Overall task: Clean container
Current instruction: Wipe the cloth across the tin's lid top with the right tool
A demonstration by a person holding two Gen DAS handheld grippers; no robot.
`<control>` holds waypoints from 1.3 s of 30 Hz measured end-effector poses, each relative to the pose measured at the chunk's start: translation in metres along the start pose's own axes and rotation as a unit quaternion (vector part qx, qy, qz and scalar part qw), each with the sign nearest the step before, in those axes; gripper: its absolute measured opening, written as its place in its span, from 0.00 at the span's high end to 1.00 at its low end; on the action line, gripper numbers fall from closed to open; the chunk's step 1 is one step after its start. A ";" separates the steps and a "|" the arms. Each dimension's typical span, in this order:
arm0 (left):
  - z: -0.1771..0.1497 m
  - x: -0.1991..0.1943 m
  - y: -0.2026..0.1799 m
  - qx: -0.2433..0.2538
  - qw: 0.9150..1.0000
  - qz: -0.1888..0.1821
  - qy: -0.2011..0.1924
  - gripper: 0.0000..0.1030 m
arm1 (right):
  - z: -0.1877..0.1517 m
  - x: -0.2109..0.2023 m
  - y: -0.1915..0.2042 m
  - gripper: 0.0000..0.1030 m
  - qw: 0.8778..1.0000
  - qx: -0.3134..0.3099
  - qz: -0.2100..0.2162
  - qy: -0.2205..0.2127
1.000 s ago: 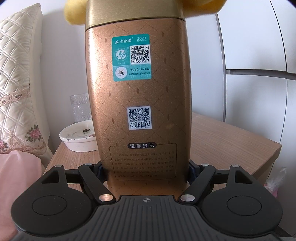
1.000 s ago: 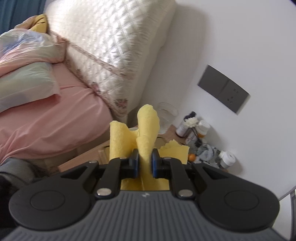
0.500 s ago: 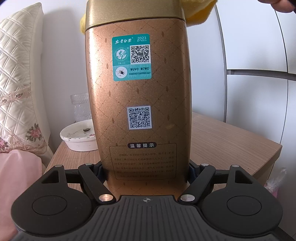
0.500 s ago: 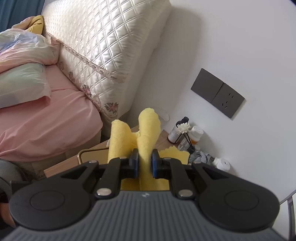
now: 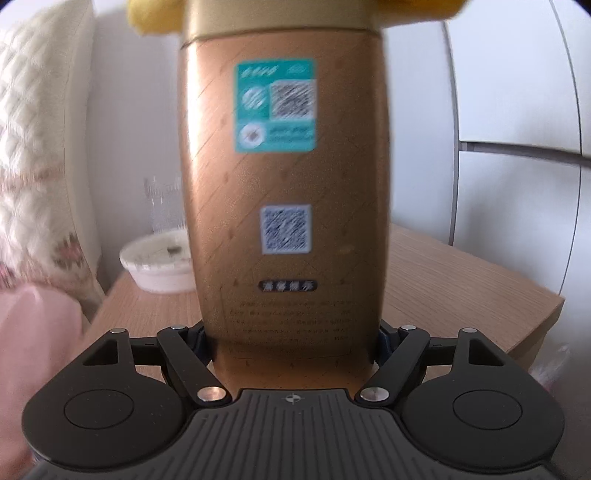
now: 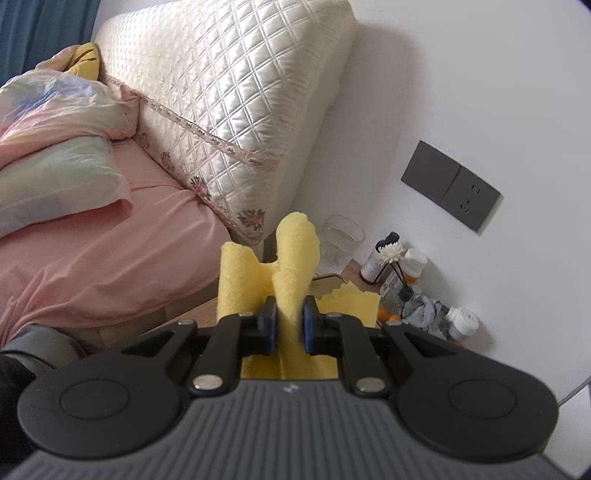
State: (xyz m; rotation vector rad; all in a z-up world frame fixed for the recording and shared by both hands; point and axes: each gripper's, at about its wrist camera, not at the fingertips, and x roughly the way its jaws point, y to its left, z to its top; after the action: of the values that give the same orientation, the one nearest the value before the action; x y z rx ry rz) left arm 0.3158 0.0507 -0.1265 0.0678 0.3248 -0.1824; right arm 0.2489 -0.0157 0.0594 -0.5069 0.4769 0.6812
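Observation:
My left gripper (image 5: 291, 339) is shut on a tall gold tin container (image 5: 284, 184) with a teal sticker and a QR label, holding it upright by its lower part. A yellow cloth (image 5: 155, 14) lies over the tin's lid, showing on both sides of the top. My right gripper (image 6: 290, 317) is shut on the yellow cloth (image 6: 295, 254), which bunches up ahead of the fingers. The gold lid edge (image 6: 325, 284) shows just under the cloth. The left wrist view is blurred.
A wooden bedside table (image 5: 461, 280) carries a white bowl (image 5: 159, 266) and a ribbed glass (image 5: 164, 206), also in the right wrist view (image 6: 340, 247). Small bottles and a crumpled rag (image 6: 417, 295) stand by the wall. A quilted headboard (image 6: 229, 96) and pink bed (image 6: 110, 243) lie left.
The yellow cloth has slid across the tin's lid, now showing at both sides of the top. The left view has shaken and blurred. The right gripper shifted slightly over the tin.

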 end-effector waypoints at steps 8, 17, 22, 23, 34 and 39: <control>-0.002 0.001 -0.004 -0.005 1.000 0.012 -0.008 0.23 | 0.004 0.015 -0.013 0.85 1.000 0.000 -0.010 -0.002; -0.013 -0.001 -0.025 0.003 1.000 0.011 -0.008 0.23 | 0.004 0.023 -0.024 0.85 0.999 0.028 -0.016 -0.002; -0.018 -0.001 -0.032 0.002 1.000 0.010 -0.008 0.23 | 0.003 0.007 -0.010 0.85 1.000 0.026 0.013 0.004; -0.017 0.000 -0.029 0.001 1.000 0.010 -0.008 0.23 | 0.003 0.004 -0.007 0.85 1.000 0.024 0.016 0.004; -0.010 0.006 -0.033 0.000 1.000 0.008 -0.007 0.23 | 0.008 0.020 -0.017 0.86 1.000 0.010 0.004 0.001; -0.010 0.007 -0.032 -0.001 1.000 0.008 -0.007 0.23 | 0.009 0.029 -0.026 0.86 1.000 0.015 -0.006 0.000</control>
State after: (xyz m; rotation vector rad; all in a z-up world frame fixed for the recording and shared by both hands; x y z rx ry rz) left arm 0.3133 0.0187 -0.1394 0.0673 0.3113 -0.1673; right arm 0.2885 -0.0143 0.0572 -0.4818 0.4838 0.6623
